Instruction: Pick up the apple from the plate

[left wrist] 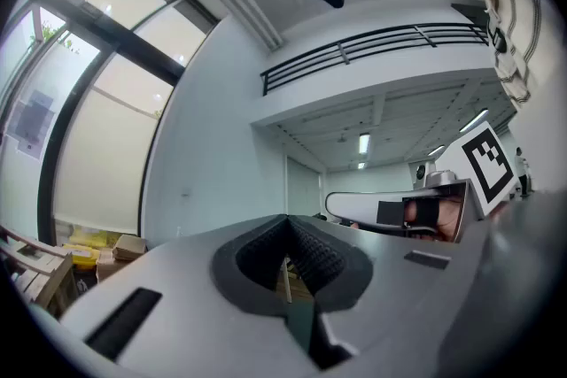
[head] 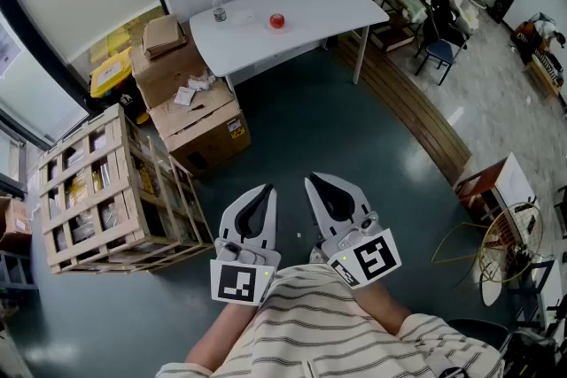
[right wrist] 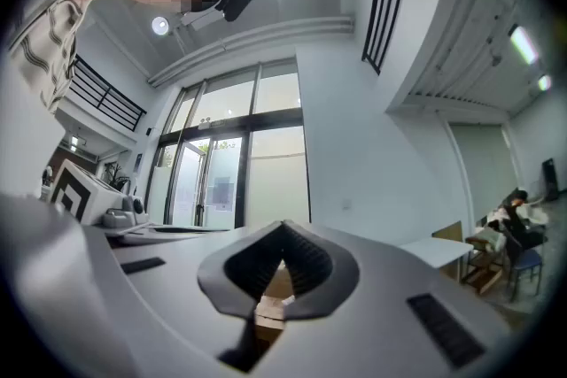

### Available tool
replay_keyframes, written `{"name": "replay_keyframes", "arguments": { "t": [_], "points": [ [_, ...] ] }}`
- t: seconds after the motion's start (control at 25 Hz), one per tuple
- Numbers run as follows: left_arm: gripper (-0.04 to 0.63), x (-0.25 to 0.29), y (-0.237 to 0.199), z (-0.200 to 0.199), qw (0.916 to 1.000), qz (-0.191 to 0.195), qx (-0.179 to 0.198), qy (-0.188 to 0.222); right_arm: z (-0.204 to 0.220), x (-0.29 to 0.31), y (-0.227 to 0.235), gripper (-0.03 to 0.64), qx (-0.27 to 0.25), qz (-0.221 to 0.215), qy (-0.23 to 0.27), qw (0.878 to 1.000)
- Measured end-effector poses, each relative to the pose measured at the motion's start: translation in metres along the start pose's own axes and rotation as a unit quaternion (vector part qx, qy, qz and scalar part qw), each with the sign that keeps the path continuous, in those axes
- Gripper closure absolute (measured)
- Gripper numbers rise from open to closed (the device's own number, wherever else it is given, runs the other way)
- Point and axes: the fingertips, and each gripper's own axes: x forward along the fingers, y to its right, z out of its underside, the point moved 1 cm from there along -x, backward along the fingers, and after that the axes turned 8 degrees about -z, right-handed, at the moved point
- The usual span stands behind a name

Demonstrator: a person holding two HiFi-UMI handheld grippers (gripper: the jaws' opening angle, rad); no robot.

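A wide grey-green floor [head: 337,128] separates a person in a striped top from a white table [head: 301,4] against the far wall, with a wooden crate [head: 89,190] and stacked cardboard boxes [head: 199,115] crowding the left side of the way across. The likeliest trouble from here lies in that approach: a gripper or leg could clip the crate or boxes if the path drifts left, and an arrival with the jaws unopened would only shove the fruit, which is round and would probably roll along or off the tabletop. The 2 hand-held tools sit side by side just in front of the person's chest, the left gripper [head: 264,192] and the right gripper [head: 314,183] both pointing level toward the table, each with its jaws closed tip to tip and nothing between the ribbed pads. A clear bottle [head: 219,11] near the table's left end could be knocked over by a careless sweep from that side. The apple [head: 277,20], a small red spot, rests near the middle of the tabletop, to the right of the bottle; any plate under it is too small to make out. It lies well apart from both grippers, straight ahead and across the open floor.
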Motion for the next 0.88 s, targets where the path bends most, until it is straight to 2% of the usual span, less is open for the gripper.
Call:
{"name": "replay_keyframes", "arguments": {
  "t": [0.48,0.72,0.88],
  "points": [
    [0.591,0.025,0.029,0.009,0.9999,-0.004,0.012,-0.006,0.009,-0.017,0.034,0.604,0.010,-0.001,0.004,1.000],
    [0.591,0.049,0.049,0.016,0.9996,-0.014,0.016,-0.016,0.012,-0.026,0.065,0.604,0.029,-0.018,0.013,0.999],
    [0.591,0.071,0.065,0.022,0.9994,-0.020,0.019,-0.019,0.012,-0.033,0.088,0.604,0.020,-0.029,0.014,0.999]
  ]
}}
